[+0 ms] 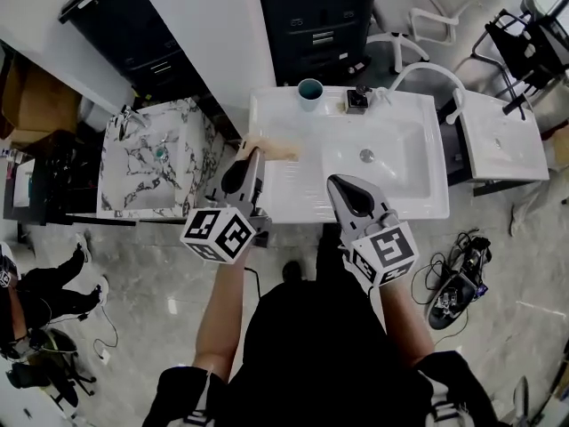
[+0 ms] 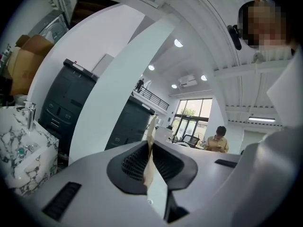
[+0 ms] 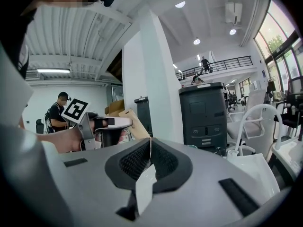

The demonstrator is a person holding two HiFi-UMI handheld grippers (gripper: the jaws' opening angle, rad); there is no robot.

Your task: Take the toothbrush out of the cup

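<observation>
A teal cup [image 1: 310, 92] stands at the back edge of the white sink counter [image 1: 284, 194], left of the tap. My left gripper [image 1: 255, 152] hovers over the counter's left part, in front of the cup and apart from it. It is shut on a flat tan toothbrush [image 1: 277, 153] that juts out past its tips. In the left gripper view the tan strip [image 2: 151, 126] rises from between the pads. The right gripper view shows the toothbrush [image 3: 135, 124] too, with a hole at its end. My right gripper [image 1: 333, 183] is shut over the counter's front, with nothing in it.
The sink bowl [image 1: 396, 172] with its drain lies to the right, a tap [image 1: 357, 99] behind it. A marble-patterned basin [image 1: 151, 158] stands at the left and another white basin [image 1: 502, 136] at the right. Black cabinets [image 1: 320, 16] stand behind. Cables [image 1: 458, 283] lie on the floor.
</observation>
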